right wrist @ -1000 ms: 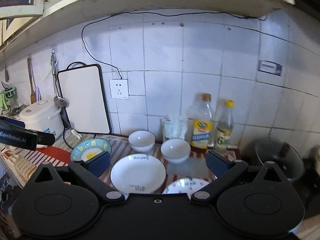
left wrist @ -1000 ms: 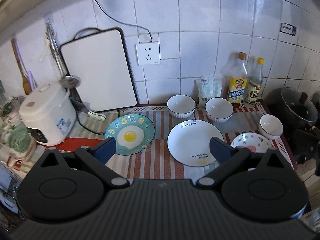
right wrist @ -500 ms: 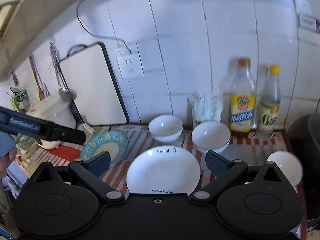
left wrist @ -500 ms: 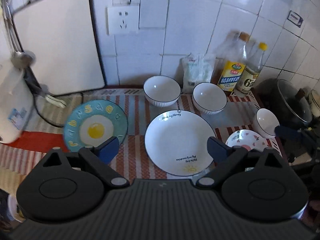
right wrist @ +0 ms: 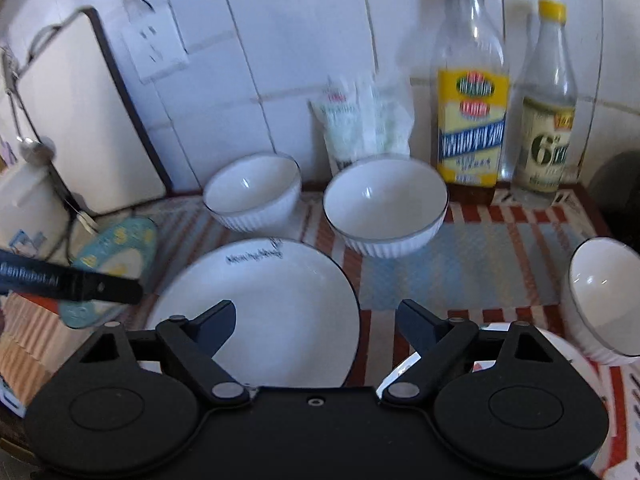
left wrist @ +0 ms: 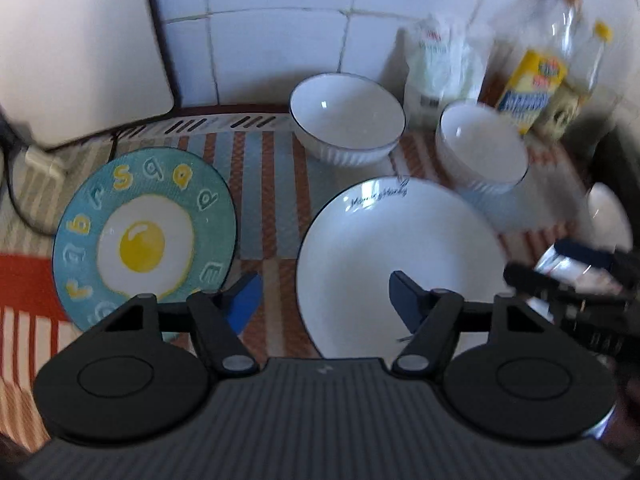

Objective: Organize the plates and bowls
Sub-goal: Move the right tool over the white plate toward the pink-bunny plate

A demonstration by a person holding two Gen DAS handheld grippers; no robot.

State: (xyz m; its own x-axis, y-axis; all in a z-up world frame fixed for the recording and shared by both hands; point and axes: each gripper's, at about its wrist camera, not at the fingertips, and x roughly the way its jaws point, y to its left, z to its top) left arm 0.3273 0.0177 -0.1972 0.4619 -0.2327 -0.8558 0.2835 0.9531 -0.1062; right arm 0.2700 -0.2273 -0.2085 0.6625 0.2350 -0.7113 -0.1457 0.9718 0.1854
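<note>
In the left wrist view, the left gripper (left wrist: 322, 300) hangs at lower centre with its jaws apart and closing, gripping nothing; the left edge of the white plate (left wrist: 396, 248) lies under the gap between them. The egg plate (left wrist: 144, 236) sits at left on the striped mat (left wrist: 276, 184). Two bowls stand behind: one (left wrist: 347, 118) at upper centre, another (left wrist: 482, 148) to its right, touching the white plate's far rim. In the right wrist view, the right gripper (right wrist: 316, 320) also has jaws apart and closing, empty, above the white plate's right edge. A third bowl (right wrist: 604, 292) sits at far right. Two bottles (right wrist: 470, 92) stand against the tiled wall (right wrist: 300, 40).
</note>
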